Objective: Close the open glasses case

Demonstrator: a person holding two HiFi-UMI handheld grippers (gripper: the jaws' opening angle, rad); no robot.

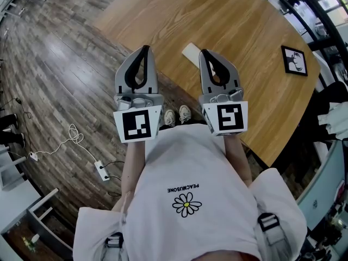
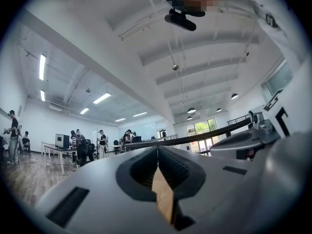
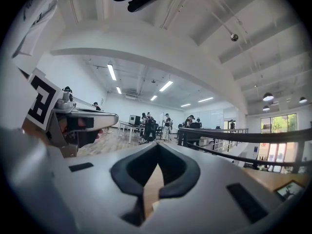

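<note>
We judged the pale, flat oblong glasses case [image 1: 190,53] to be light and stiff-shelled, with a lid that should fold down under a gentle push on its free edge. Its smooth shell might slide on wood, so steadying the base seemed wise. It lay near the closest edge of the round wooden worktop [image 1: 234,20], just beyond our tips and partly hidden, so we could not tell how its lid stood. Our left hand-held gripper [image 1: 144,48] and right hand-held gripper [image 1: 205,52] both had their jaws pressed together on nothing. A black-framed square card [image 1: 294,60] lay well apart to the right, and nothing blocked the approach.
</note>
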